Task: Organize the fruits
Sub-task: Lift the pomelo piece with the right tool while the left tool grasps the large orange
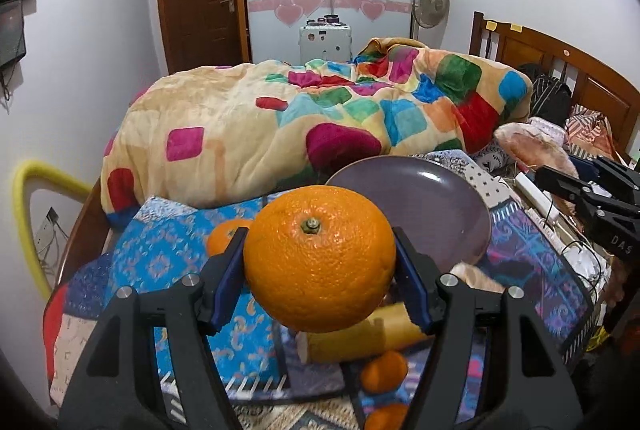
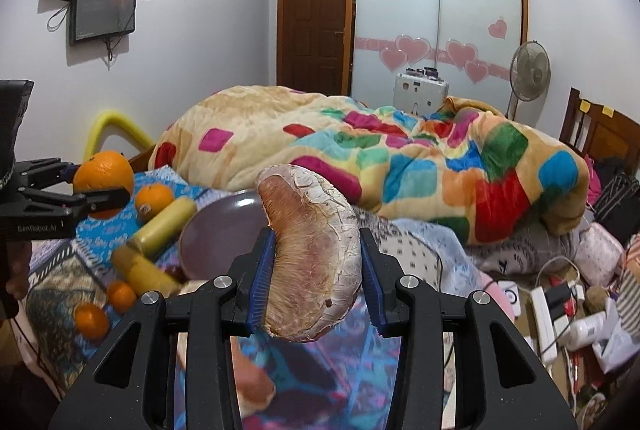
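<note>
My left gripper [image 1: 320, 270] is shut on a large orange [image 1: 320, 258], which it holds off the patterned bed cover with the stem facing me. Behind the orange lies a purple plate [image 1: 436, 206] with nothing on it. The right wrist view shows my right gripper [image 2: 316, 290] shut on a pale brown-and-white fruit wedge [image 2: 316, 254], held above the plate's [image 2: 224, 234] near side. Left of the plate lie a smaller orange [image 2: 154, 200], two yellow cylindrical fruits [image 2: 168, 226] and two tangerines [image 2: 121, 296]. The left gripper [image 2: 92, 186] with its orange [image 2: 104, 172] shows at the left edge.
A bulky colourful blanket [image 1: 304, 126] is heaped just behind the plate. Power strips, plugs and cables [image 2: 552, 318] clutter the bed's right side by the wooden headboard [image 1: 560, 62]. Another brownish piece [image 2: 250, 390] lies on the cover under my right gripper.
</note>
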`<state>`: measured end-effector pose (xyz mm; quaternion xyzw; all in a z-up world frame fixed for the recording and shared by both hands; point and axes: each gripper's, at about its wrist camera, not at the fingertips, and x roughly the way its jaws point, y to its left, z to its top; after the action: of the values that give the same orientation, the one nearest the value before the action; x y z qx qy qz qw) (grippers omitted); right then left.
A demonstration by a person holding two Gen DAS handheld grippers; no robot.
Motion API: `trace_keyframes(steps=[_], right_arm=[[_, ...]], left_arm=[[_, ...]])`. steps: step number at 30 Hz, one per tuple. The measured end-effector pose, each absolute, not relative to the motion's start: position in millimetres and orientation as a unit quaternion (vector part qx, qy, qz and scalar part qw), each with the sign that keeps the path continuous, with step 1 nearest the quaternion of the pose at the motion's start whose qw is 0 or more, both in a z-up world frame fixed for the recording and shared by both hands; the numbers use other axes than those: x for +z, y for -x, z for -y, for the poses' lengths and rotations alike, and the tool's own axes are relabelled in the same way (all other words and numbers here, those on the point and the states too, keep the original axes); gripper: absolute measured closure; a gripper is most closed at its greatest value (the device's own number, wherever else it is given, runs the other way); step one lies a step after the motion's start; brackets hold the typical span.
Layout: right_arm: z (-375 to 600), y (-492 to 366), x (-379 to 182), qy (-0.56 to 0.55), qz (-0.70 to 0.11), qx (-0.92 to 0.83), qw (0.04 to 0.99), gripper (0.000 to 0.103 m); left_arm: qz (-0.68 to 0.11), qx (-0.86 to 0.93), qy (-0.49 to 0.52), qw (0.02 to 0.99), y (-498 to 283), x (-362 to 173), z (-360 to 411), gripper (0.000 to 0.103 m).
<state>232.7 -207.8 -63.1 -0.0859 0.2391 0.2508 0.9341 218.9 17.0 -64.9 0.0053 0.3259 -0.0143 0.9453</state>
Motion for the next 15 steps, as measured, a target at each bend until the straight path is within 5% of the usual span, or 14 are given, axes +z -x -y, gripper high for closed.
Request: trace_keyframes(steps=[15], right_arm=[[182, -290, -80, 0.099, -0.265, 0.241, 0.928, 0.065]], left_arm=[[-0.349, 0.002, -0.045, 0.936, -293, -76, 2, 0.036]])
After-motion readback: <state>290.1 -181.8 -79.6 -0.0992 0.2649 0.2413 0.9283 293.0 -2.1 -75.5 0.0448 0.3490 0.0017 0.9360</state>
